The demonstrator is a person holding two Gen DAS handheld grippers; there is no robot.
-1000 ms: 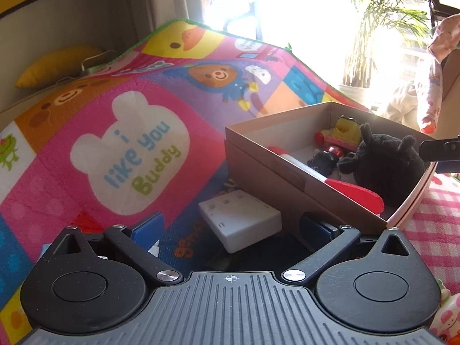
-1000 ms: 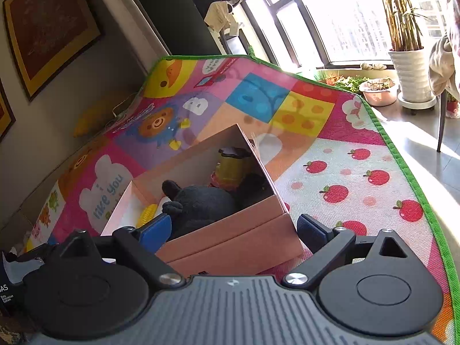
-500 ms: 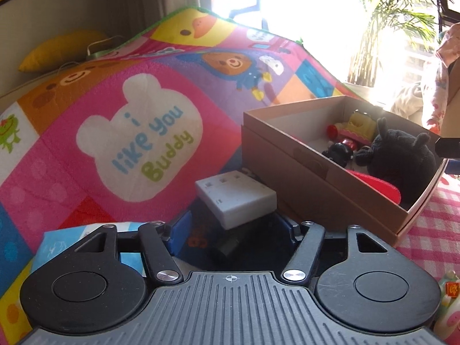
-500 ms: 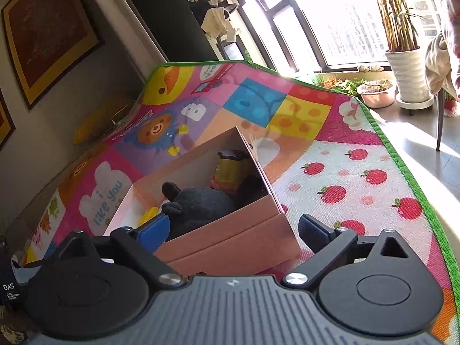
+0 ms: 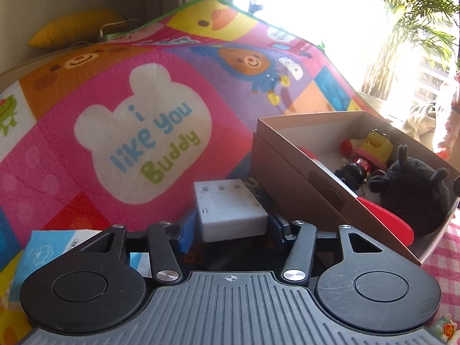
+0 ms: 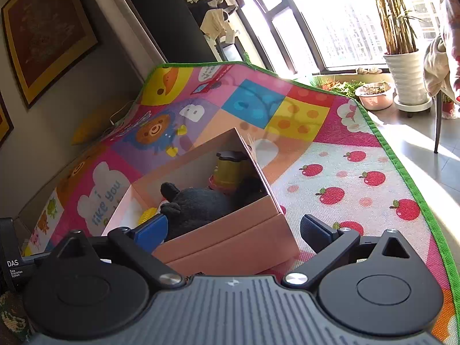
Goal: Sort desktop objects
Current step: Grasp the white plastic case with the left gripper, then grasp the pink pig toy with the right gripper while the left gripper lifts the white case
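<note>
A white plastic block (image 5: 227,204) lies on the play mat beside the brown cardboard box (image 5: 290,172). My left gripper (image 5: 231,227) is closing on it, its jaws on either side with the blue pads (image 5: 187,230) touching the block's flanks. Inside the box sit a black plush toy (image 5: 411,195), a yellow toy car (image 5: 373,143), a small black-and-red figure (image 5: 353,169) and a red flat piece (image 5: 385,221). My right gripper (image 6: 233,230) hangs open over the near corner of the box (image 6: 230,247), holding nothing; the plush (image 6: 198,204) lies just beyond its left finger.
The colourful play mat (image 5: 143,132) covers the surface; its green edge (image 6: 408,178) drops to the floor on the right. A light blue card (image 5: 49,253) lies by the left gripper. A yellow cushion (image 5: 77,28) rests against the wall. Potted plants (image 6: 408,77) stand by the window.
The left gripper's jaws have come together from wide open onto the white block, and the gripper has rolled slightly. The right gripper has stayed open and still.
</note>
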